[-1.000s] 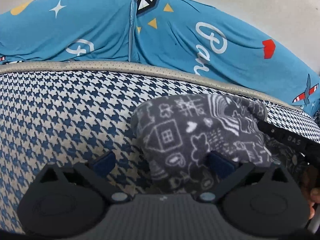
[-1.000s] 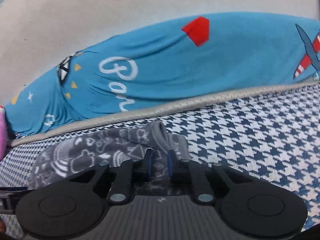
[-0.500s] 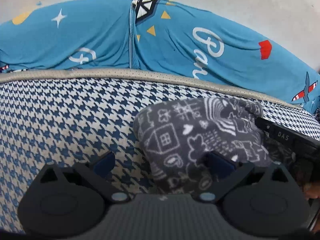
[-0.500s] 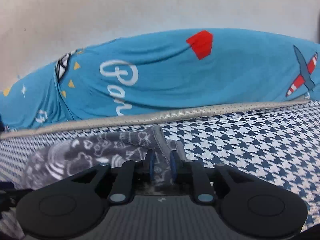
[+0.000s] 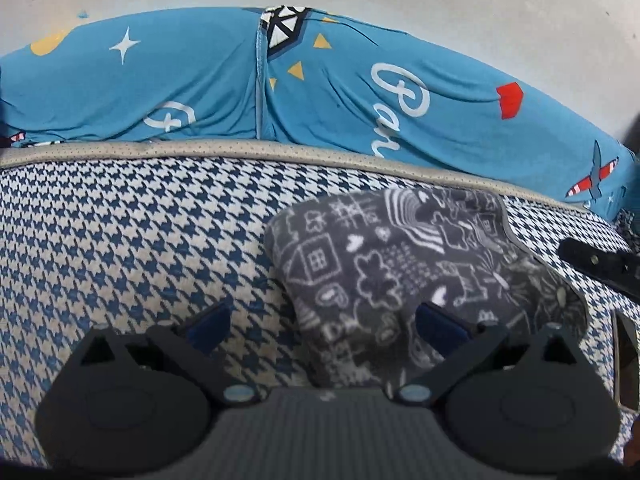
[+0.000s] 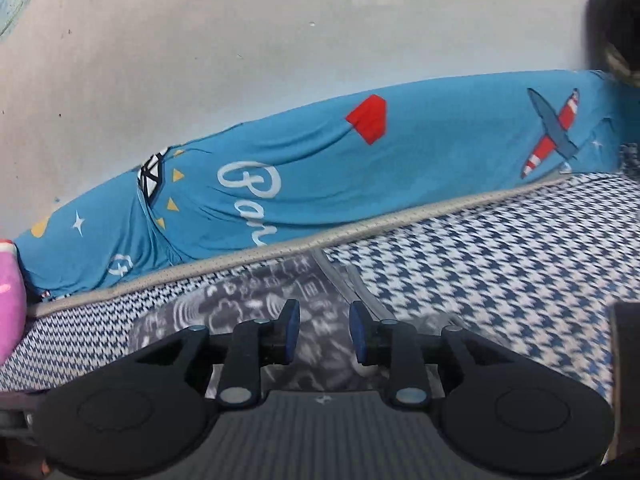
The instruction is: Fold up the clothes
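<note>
1. The left gripper (image 5: 322, 322) sits at the bottom of its frame with its fingers spread wide and nothing between them; its right pad (image 5: 438, 322) lies against the near edge of the grey garment (image 5: 400, 264), its left pad over bare cover.
2. The right gripper (image 6: 325, 334) sits at the bottom centre of its frame, its jaws parted with a clear gap. The garment (image 6: 256, 308) lies under and just beyond them; no cloth is pinched.
3. The garment, dark grey with white doodles, lies folded on the houndstooth cover (image 5: 120, 240), right of centre in the left view and left of centre in the right view, where it is blurred.
4. Beyond it runs a beige trim (image 5: 200, 150), then a blue sheet (image 5: 200, 80) with planes, stars and script.
5. A pale wall (image 6: 280, 40) fills the top of both frames.
6. A pink object (image 6: 10, 300) shows at the left edge of the right view.
</note>
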Motion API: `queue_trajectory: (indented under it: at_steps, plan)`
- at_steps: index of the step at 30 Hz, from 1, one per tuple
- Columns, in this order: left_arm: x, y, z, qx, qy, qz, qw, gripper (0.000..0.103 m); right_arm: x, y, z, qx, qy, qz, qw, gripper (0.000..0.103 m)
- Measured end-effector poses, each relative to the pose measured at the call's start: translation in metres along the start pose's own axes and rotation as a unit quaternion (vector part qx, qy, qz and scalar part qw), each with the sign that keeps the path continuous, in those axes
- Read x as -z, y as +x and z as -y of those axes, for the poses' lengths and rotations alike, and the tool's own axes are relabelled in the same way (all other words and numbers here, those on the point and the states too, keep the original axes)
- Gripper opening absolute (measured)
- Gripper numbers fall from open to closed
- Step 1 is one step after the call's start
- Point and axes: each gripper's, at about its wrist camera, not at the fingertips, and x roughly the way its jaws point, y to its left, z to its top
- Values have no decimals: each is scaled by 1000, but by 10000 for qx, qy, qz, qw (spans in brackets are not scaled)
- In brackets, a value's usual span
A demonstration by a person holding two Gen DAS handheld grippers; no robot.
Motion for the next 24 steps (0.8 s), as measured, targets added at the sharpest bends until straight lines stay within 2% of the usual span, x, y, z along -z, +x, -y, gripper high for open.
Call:
queue_trajectory:
  at_steps: [5, 10, 16, 24]
  plan:
    - [10, -7, 5, 73, 63, -46, 9999, 103, 14, -8, 10, 59, 244, -218, 9994, 28]
    - [24, -9, 15, 102, 266, -117, 9995, 103, 23, -3, 10, 176, 46, -346, 9992, 28]
    - [33, 6, 23, -110, 518, -211, 9984, 103, 33, 16, 5, 331, -233, -548, 9977, 31]
    - [40, 32, 21, -135, 529, -361, 9979, 103, 43, 35, 4, 415, -419, -696, 9958, 32]
